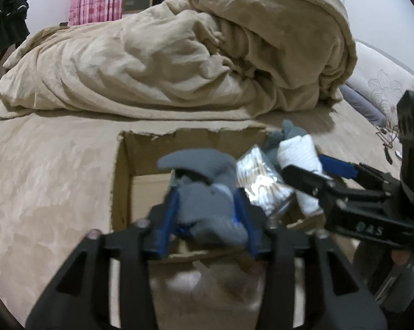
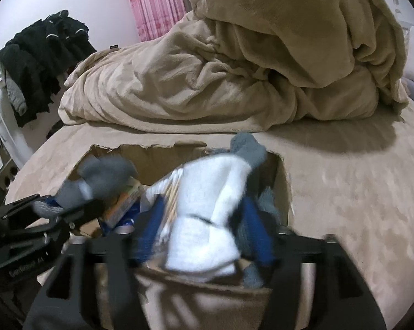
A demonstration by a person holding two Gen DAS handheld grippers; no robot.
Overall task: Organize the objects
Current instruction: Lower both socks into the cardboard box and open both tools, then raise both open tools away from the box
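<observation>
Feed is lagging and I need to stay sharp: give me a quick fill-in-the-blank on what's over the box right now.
1. The left gripper has a ____ sock between its jaws.
2. The right gripper has a ____ sock between its jaws.
3. Both socks hang over an open ____ box.
4. The box sits on a bed in front of a heaped ____ blanket.

Missing words: grey; white; cardboard; beige

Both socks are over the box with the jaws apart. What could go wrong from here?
1. The white sock hangs over the cardboard box's near rim, so it may drape outside.
2. The grey sock is between the left gripper's jaws and may snag on a pad.
</observation>
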